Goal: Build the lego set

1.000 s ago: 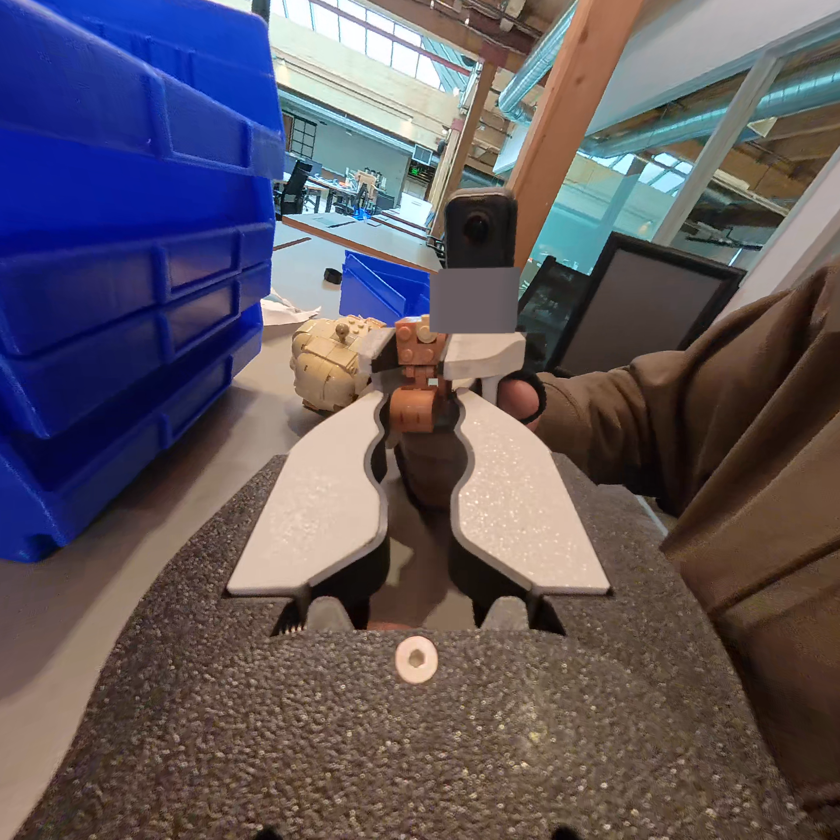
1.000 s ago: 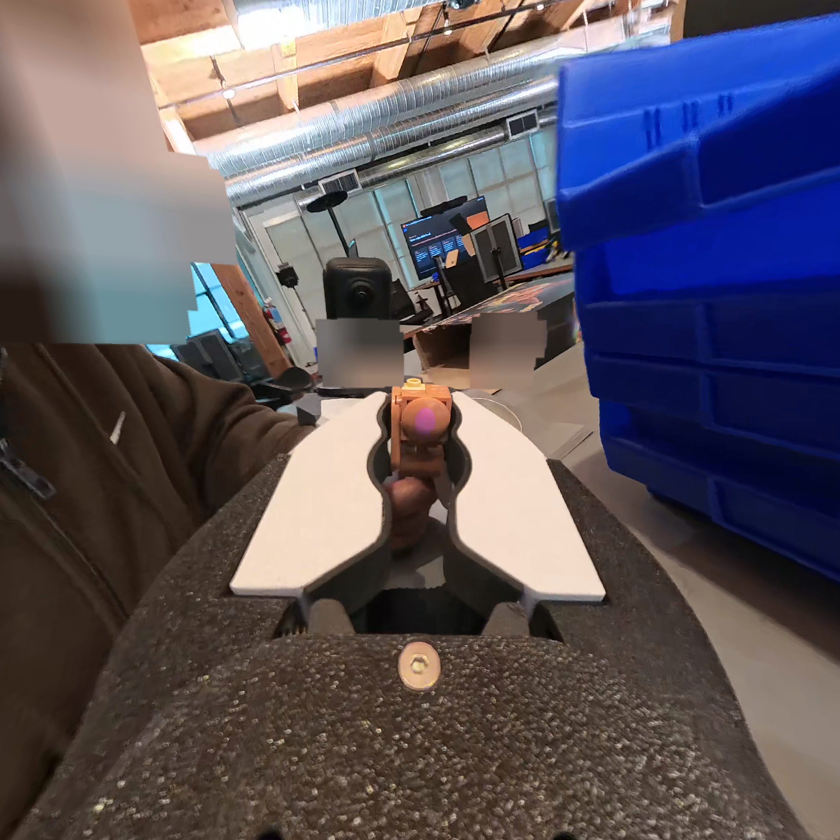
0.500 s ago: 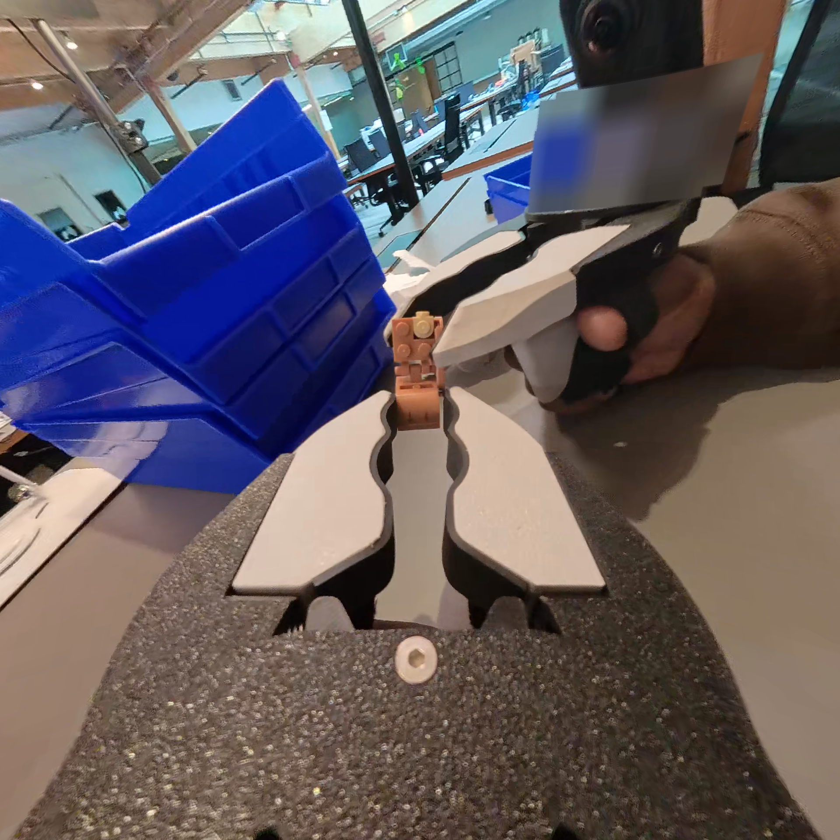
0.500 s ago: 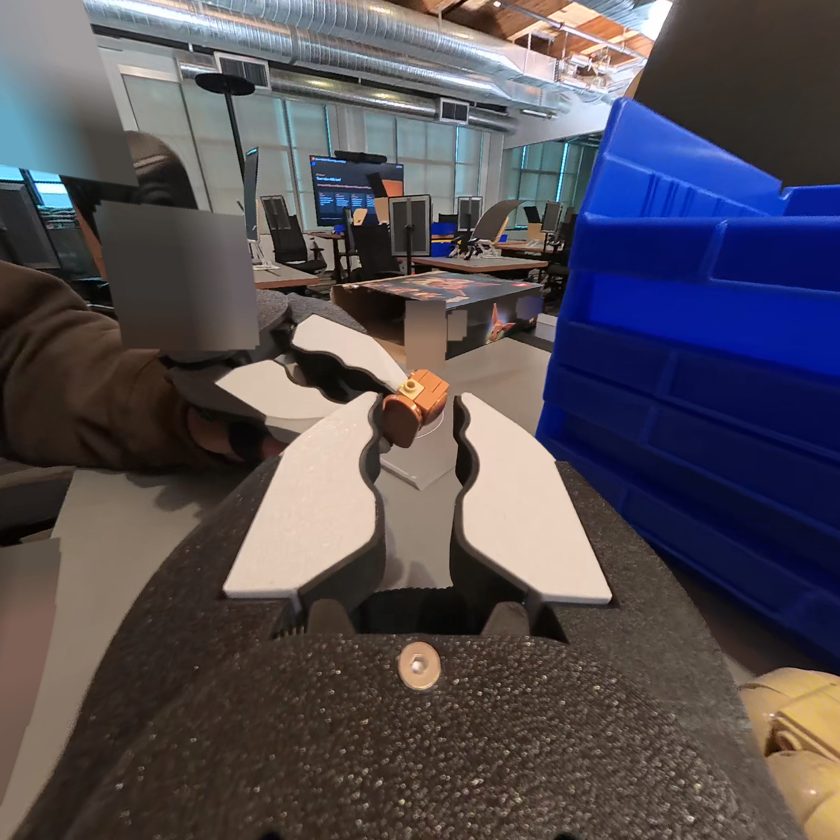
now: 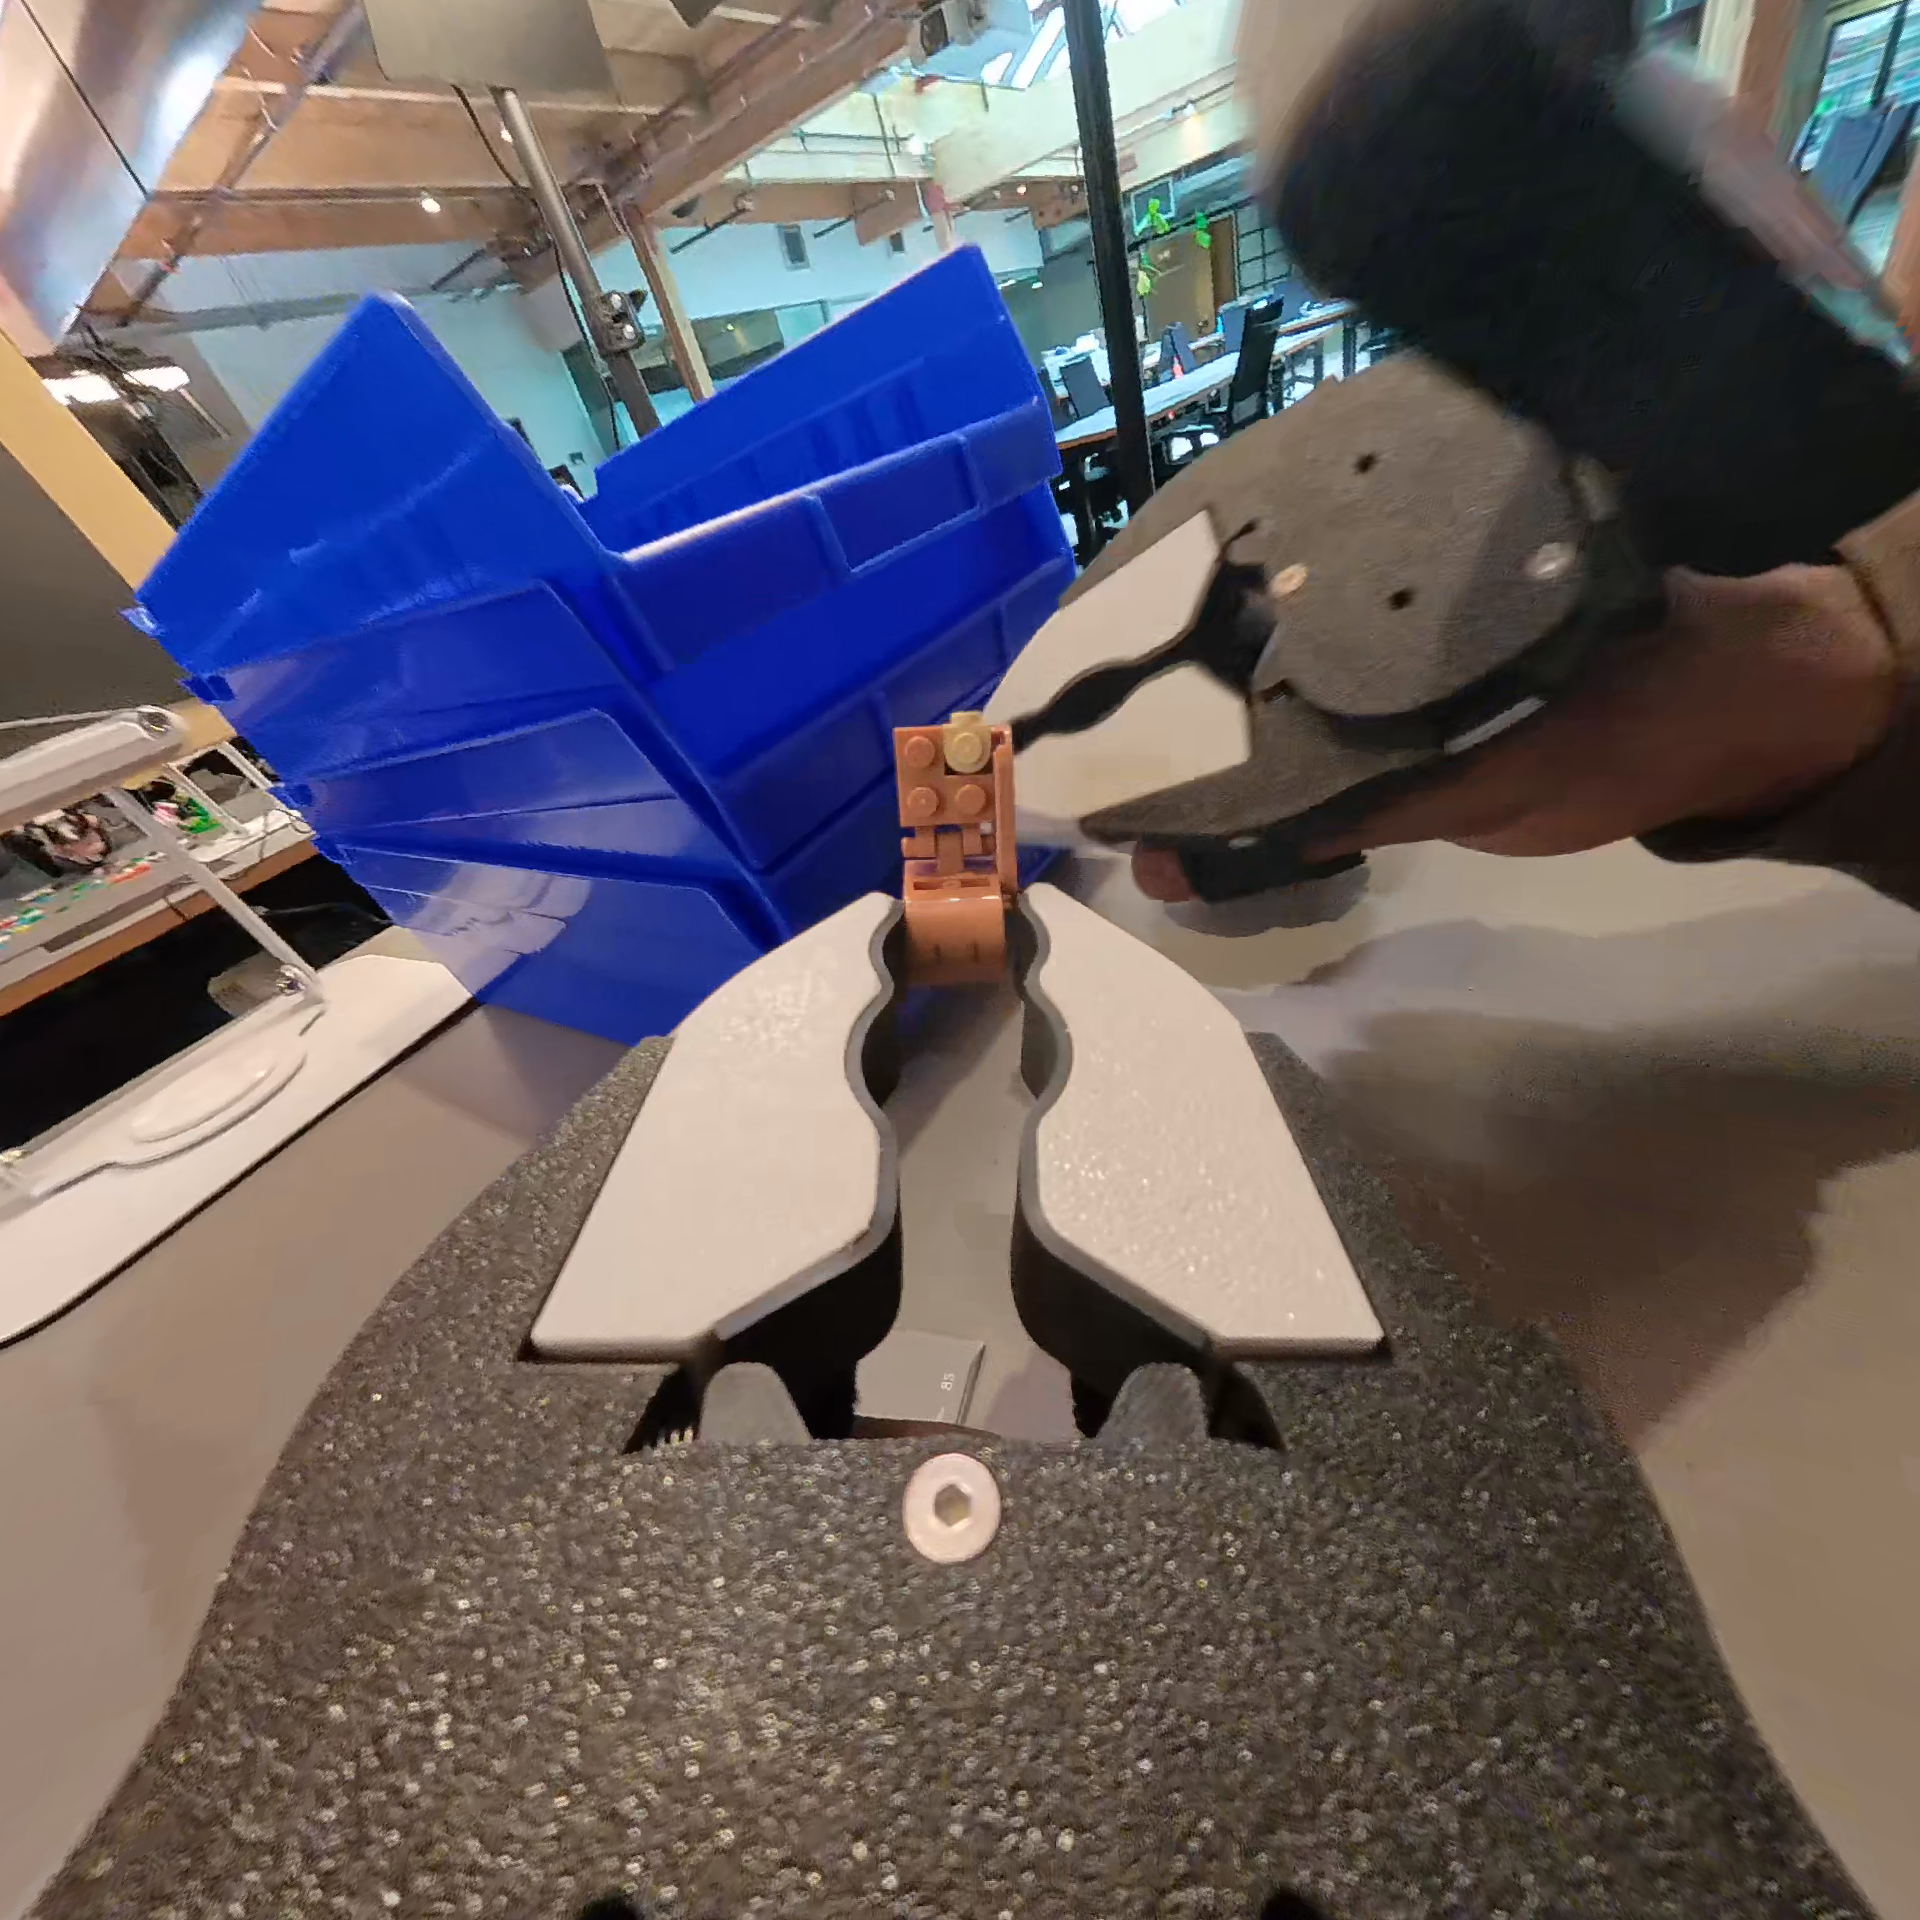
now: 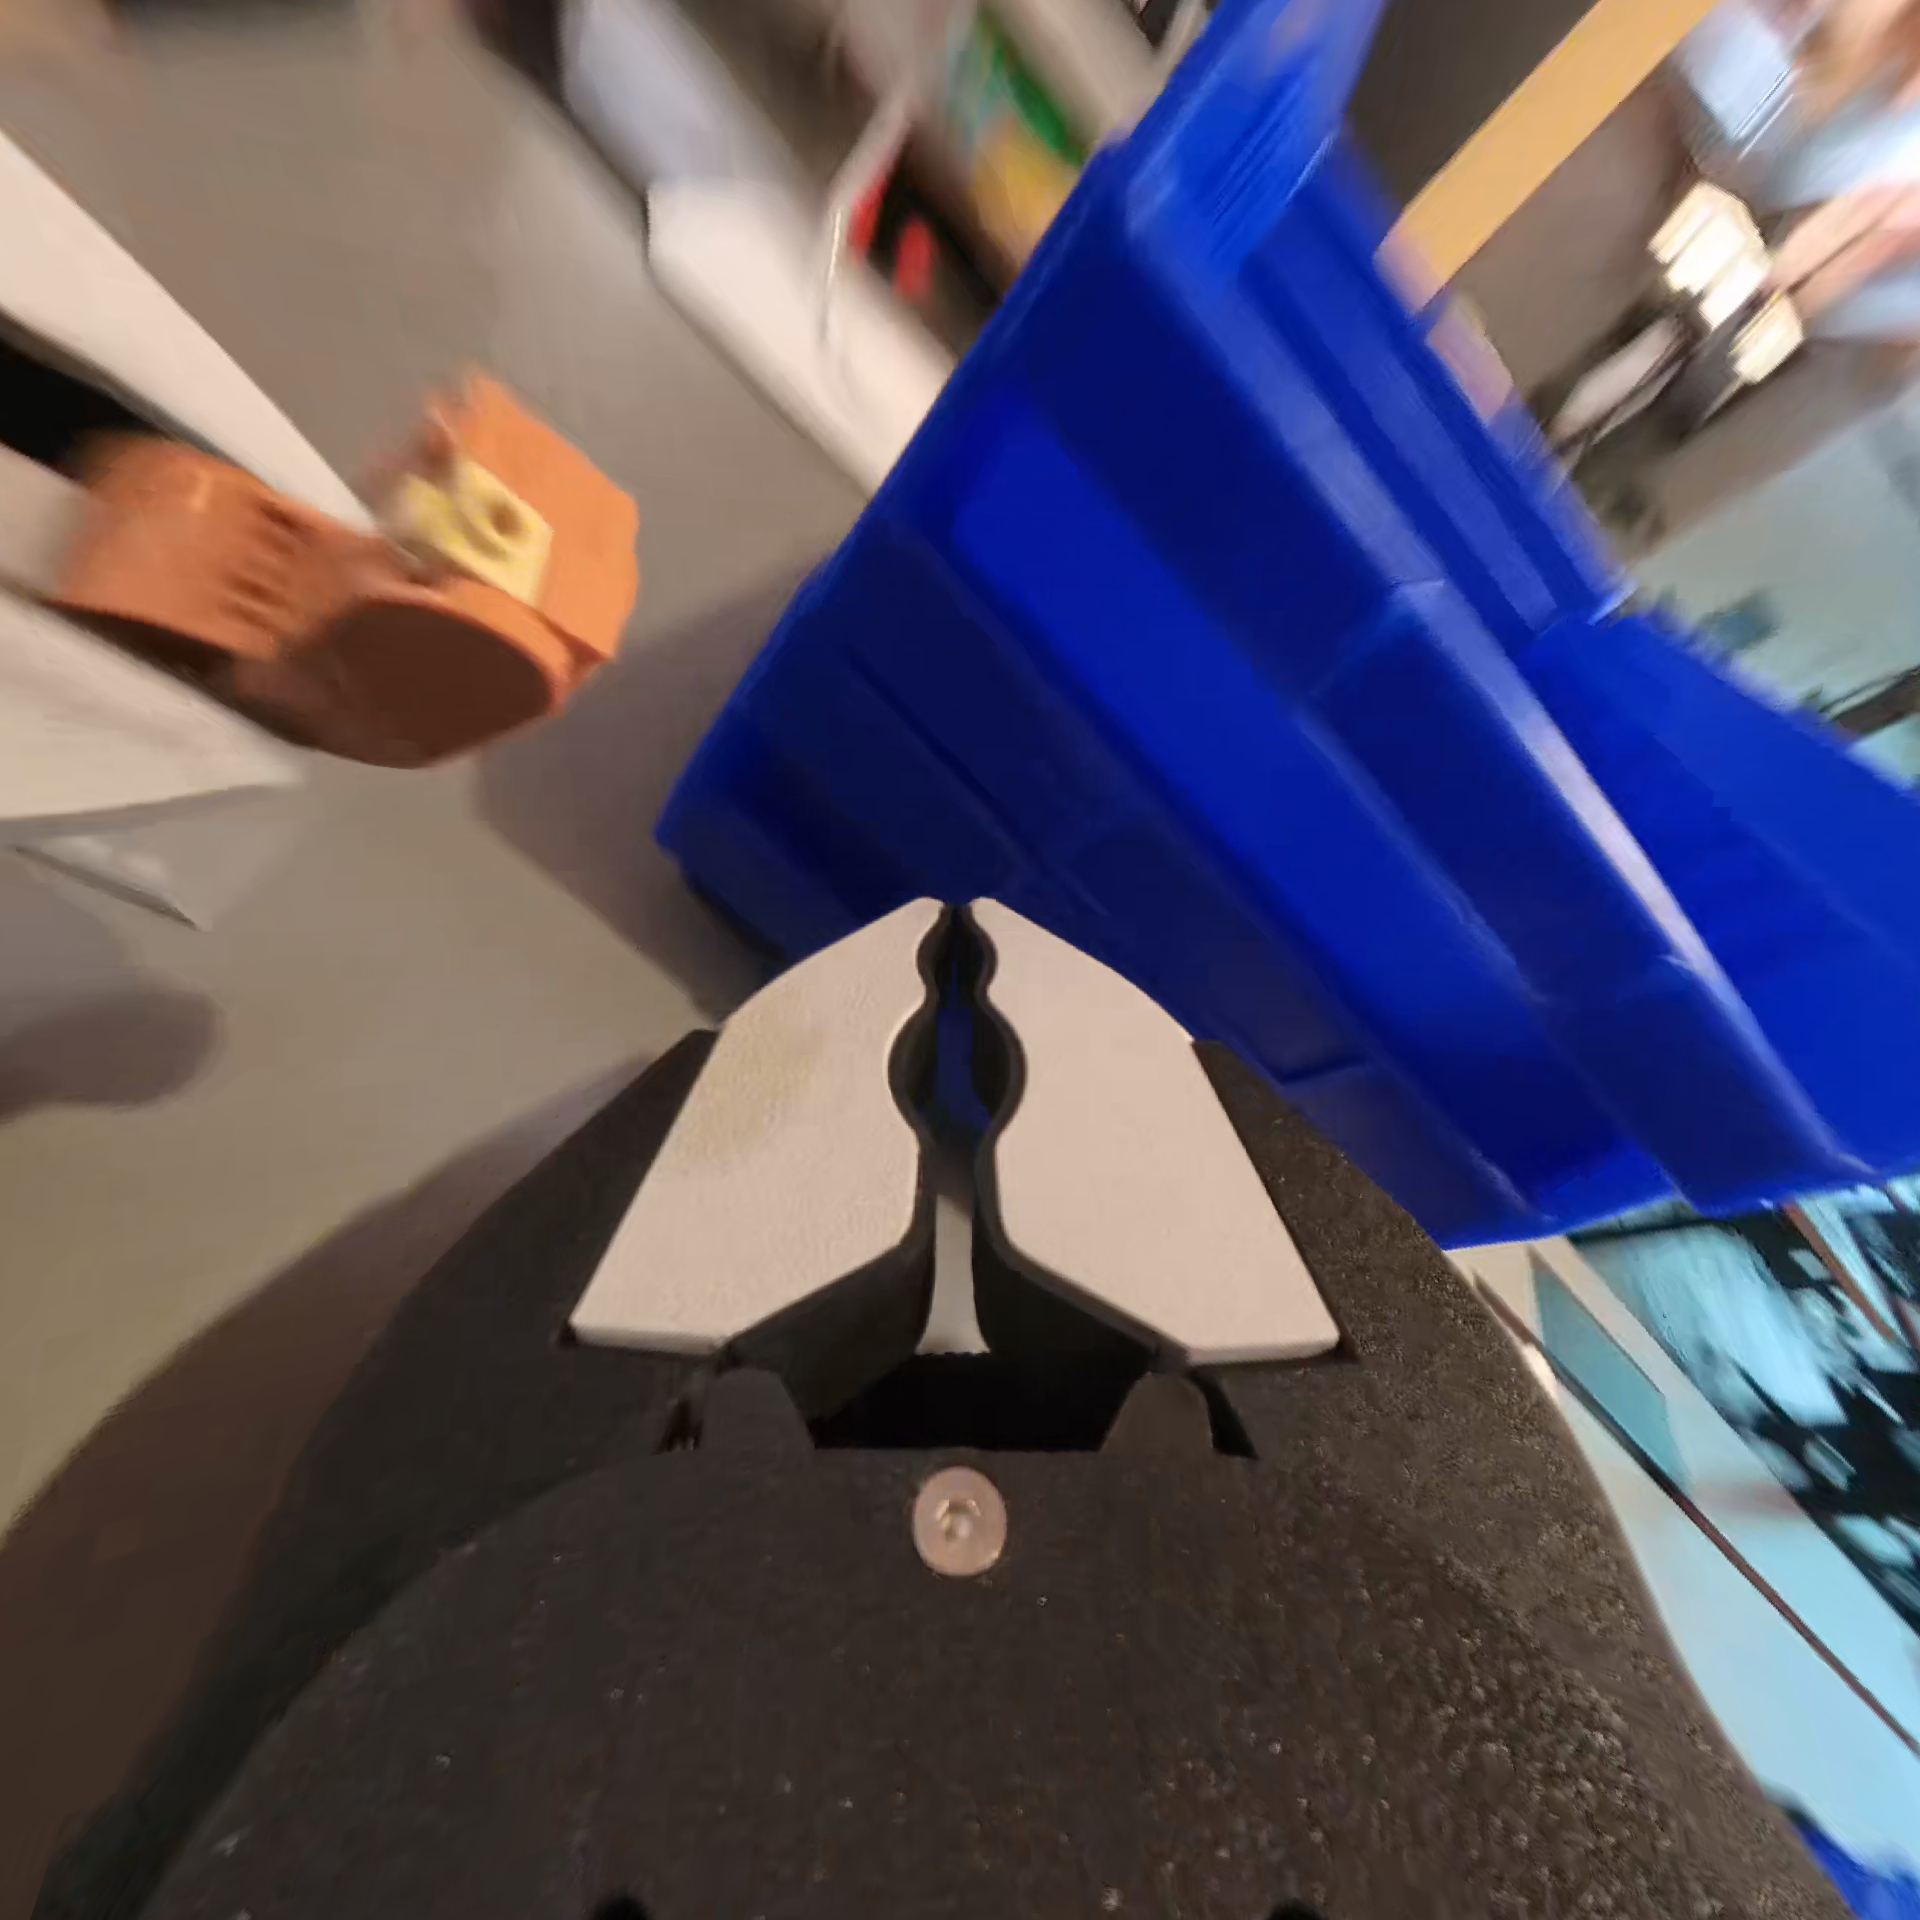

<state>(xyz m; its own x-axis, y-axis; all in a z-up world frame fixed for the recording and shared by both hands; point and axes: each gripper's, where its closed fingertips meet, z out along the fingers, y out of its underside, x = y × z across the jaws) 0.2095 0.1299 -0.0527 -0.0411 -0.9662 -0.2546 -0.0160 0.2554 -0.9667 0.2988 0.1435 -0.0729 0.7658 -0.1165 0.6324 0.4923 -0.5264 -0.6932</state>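
My left gripper (image 5: 954, 920) is shut on the lower block of a small brown lego assembly (image 5: 951, 831) and holds it upright above the grey table (image 5: 1558, 1091). A tan stud piece (image 5: 968, 746) sits at the assembly's top. My right gripper (image 5: 1003, 719) comes in from the upper right, with its tips close beside that stud; contact is unclear. In the blurred right wrist view my right gripper (image 6: 956, 914) is shut and empty. The assembly (image 6: 353, 613) shows there at the upper left, between the left gripper's white fingers (image 6: 125, 727).
A stack of blue bins (image 5: 623, 675) stands just behind the assembly and fills the right of the right wrist view (image 6: 1299, 727). A white stand base (image 5: 156, 1101) lies on the table at the left. A person's hand (image 5: 1662, 748) holds the right gripper.
One second ago both grippers held the assembly. The right gripper let go, opened, and has now shut empty and swung over to the assembly's right. The left gripper still holds the assembly.
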